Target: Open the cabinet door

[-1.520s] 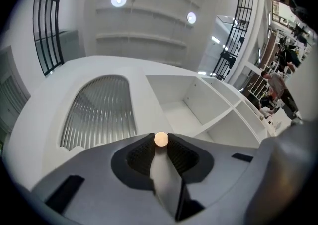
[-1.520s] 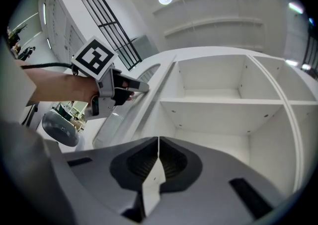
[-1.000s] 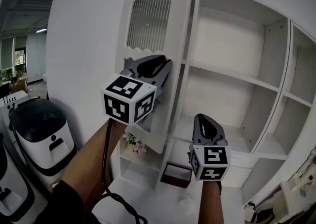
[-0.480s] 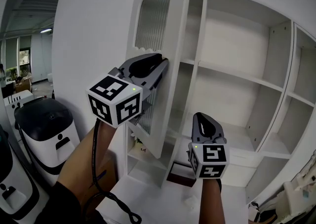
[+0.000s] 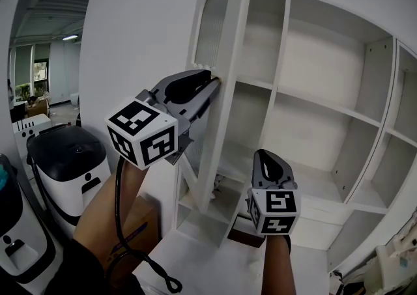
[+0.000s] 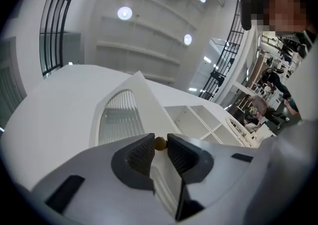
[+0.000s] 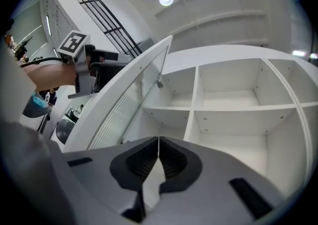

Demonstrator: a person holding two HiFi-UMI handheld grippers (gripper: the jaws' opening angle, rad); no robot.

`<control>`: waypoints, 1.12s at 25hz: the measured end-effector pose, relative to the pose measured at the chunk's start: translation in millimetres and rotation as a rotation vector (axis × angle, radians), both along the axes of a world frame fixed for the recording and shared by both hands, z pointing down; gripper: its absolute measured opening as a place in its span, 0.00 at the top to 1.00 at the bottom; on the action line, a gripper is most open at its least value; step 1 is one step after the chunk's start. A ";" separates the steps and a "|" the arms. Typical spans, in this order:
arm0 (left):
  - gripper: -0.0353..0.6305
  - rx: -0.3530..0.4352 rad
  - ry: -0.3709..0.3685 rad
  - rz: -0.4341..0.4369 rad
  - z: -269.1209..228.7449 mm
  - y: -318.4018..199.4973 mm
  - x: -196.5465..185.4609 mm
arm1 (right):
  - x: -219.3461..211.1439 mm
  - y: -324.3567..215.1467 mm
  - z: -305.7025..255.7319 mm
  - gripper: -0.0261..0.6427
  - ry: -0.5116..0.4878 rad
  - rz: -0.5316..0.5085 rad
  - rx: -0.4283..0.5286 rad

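The white cabinet door (image 5: 225, 85) with an arched ribbed-glass pane (image 5: 210, 23) stands swung well out from the white shelf cabinet (image 5: 313, 92), almost edge-on in the head view. My left gripper (image 5: 212, 81) is shut on the door's small brass knob (image 6: 159, 143), which sits between its pads. The same door (image 7: 124, 105) shows from its inner side in the right gripper view, with the left gripper (image 7: 94, 67) behind it. My right gripper (image 5: 270, 160) hangs in front of the lower shelves, its jaws shut on nothing (image 7: 158, 142).
A black-and-white machine (image 5: 68, 163) stands on the floor at the left, below my left arm. A dark box (image 5: 240, 230) lies at the cabinet's foot. The shelves (image 5: 306, 101) behind the door are bare. A person (image 6: 268, 5) appears in the left gripper view.
The left gripper has drawn the knob leftwards and the door has swung further open, from half-facing to nearly edge-on. The right gripper has stayed near the lower shelves.
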State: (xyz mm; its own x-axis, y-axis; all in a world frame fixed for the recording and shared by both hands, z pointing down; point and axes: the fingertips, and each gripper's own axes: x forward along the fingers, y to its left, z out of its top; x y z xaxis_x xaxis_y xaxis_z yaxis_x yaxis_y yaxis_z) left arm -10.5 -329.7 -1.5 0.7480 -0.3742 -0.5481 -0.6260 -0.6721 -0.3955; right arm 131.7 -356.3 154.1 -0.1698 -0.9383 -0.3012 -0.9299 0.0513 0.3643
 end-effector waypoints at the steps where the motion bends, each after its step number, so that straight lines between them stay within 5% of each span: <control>1: 0.83 0.000 0.002 0.001 0.2 1.1 -3.8 | -3.3 0.4 0.3 0.93 0.003 -0.003 -0.001; 14: 0.84 0.023 0.054 -0.039 -1.7 11.7 -75.1 | -62.7 -8.5 -0.3 0.93 0.032 -0.073 -0.008; 17: 0.92 0.052 0.070 -0.082 -5.6 16.4 -87.6 | -84.3 -12.4 0.4 0.93 0.040 -0.110 -0.007; 20: 0.94 0.079 0.043 -0.178 -14.3 14.3 -88.6 | -112.2 -16.5 -9.1 0.93 0.053 -0.167 0.012; 28: 0.94 0.037 0.018 -0.213 -0.2 1.4 -84.1 | -149.7 -13.6 -17.4 0.93 0.097 -0.263 0.054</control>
